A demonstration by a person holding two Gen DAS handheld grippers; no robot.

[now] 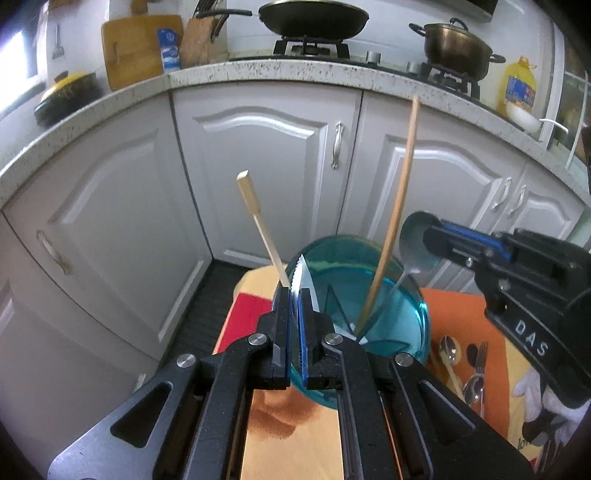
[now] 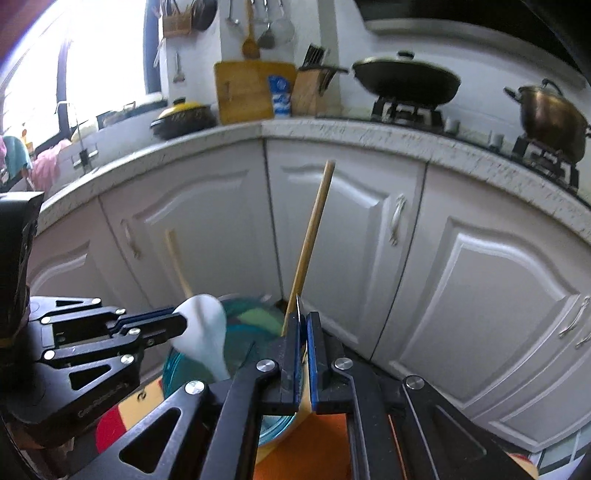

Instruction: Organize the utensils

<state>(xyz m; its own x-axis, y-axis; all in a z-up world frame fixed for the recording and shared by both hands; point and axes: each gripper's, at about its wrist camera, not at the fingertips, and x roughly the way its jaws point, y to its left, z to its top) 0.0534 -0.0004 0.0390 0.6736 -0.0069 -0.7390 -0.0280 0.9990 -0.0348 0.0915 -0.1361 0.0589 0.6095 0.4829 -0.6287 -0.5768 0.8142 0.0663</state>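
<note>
My left gripper [image 1: 295, 295] is shut on a serrated knife [image 1: 306, 275], blade pointing up over the near rim of a teal glass bowl [image 1: 413, 317]. A flat-ended bamboo skewer [image 1: 258, 221] rises from the same grip. A long wooden chopstick [image 1: 395, 206] leans inside the bowl. My right gripper [image 1: 430, 240] comes in from the right, shut on a metal spoon [image 1: 415, 236] whose handle slants down into the bowl. In the right wrist view, the right gripper [image 2: 303, 319] pinches the spoon edge-on [image 2: 297, 306], and the left gripper [image 2: 181, 323] holds the pale knife blade [image 2: 205, 332] above the bowl [image 2: 171, 369].
Spoons [image 1: 451, 350] and a fork [image 1: 480, 356] lie on the colourful cloth [image 1: 458, 310] right of the bowl. White cabinet doors [image 1: 258, 166] stand close behind. The speckled counter [image 1: 295, 72] carries a wok [image 1: 314, 18], a pot [image 1: 456, 46], a knife block [image 1: 199, 40] and an oil bottle [image 1: 521, 86].
</note>
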